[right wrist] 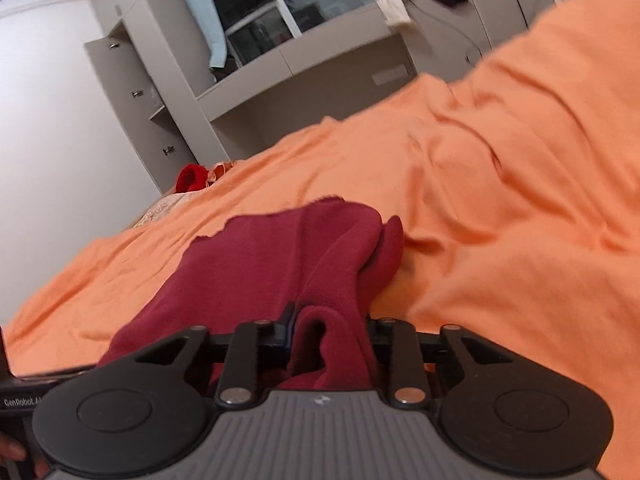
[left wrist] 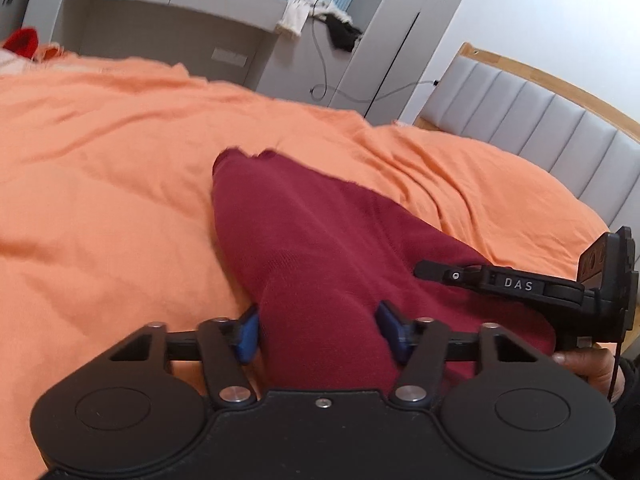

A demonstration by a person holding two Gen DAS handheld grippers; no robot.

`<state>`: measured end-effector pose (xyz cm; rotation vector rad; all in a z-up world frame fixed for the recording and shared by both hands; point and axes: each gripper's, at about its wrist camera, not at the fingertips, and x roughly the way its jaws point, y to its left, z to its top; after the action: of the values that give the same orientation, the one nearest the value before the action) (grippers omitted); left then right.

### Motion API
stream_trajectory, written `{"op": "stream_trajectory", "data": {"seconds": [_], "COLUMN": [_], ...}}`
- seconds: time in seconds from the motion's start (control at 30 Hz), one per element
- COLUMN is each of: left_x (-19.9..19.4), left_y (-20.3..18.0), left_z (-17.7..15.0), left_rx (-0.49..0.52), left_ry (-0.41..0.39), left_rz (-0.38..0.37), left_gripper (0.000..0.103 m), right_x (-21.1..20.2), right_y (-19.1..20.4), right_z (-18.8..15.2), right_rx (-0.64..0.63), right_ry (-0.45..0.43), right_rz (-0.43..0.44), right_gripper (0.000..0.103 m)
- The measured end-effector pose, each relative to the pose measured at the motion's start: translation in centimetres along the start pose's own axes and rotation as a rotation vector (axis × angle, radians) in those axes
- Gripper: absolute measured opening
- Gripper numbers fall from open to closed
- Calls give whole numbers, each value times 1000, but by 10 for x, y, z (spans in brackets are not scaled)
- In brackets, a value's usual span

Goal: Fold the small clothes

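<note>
The left hand-held gripper points out over a bed covered in a rumpled orange cotton sheet. A dark red knitted garment runs between its blue fingertip pads, filling the gap and stretching away ahead onto the sheet. To the right, the black right hand-held gripper reaches in over the same cloth, a hand below it. Far ahead stands a grey built-in desk unit, with pale and black cloths draped on its ledge. A grey padded headboard rises at the far right.
</note>
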<state>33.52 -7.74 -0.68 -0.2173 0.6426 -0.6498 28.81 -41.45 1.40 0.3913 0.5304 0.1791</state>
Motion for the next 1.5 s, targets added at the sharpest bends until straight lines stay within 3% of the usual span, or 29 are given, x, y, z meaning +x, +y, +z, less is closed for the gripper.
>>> {"op": "stream_trajectory", "data": {"seconds": [0.07, 0.13, 0.37, 0.53, 0.63, 0.8, 1.0, 1.2, 1.3, 1.37, 1.5], "left_x": [-5, -10, -42, -67, -71, -64, -64, -62, -62, -63, -68], "left_y": [-8, -14, -14, 3, 14, 29, 42, 46, 45, 46, 53], "left_z": [2, 5, 23, 34, 35, 29, 24, 22, 22, 23, 24], "left_rx": [50, 99, 200, 193, 184, 154, 97, 64, 60, 35, -43], "left_ry": [-29, -50, -169, -247, -243, -149, -100, -90, -91, -87, -85], "left_rz": [11, 23, 110, 196, 240, 291, 327, 353, 374, 400, 401], "left_gripper": [43, 41, 36, 36, 36, 37, 45, 52, 65, 85, 92], "right_x": [-5, -12, -12, 10, 28, 52, 56, 48, 45, 43, 42], "right_y": [9, 20, 79, 106, 112, 113, 101, 98, 96, 97, 94], "right_z": [4, 8, 10, 14, 12, 1, -2, -5, -5, -5, -4], "right_rx": [-36, -62, -251, -263, -266, -289, -223, -212, -203, -190, -169], "right_ry": [-28, -71, -186, -225, -200, -107, -41, -36, -38, -41, -48], "right_rz": [1, 21, 76, 117, 119, 58, 6, -24, -36, -40, -34], "right_gripper": [25, 24, 23, 23, 24, 26, 40, 56, 69, 75, 89]}}
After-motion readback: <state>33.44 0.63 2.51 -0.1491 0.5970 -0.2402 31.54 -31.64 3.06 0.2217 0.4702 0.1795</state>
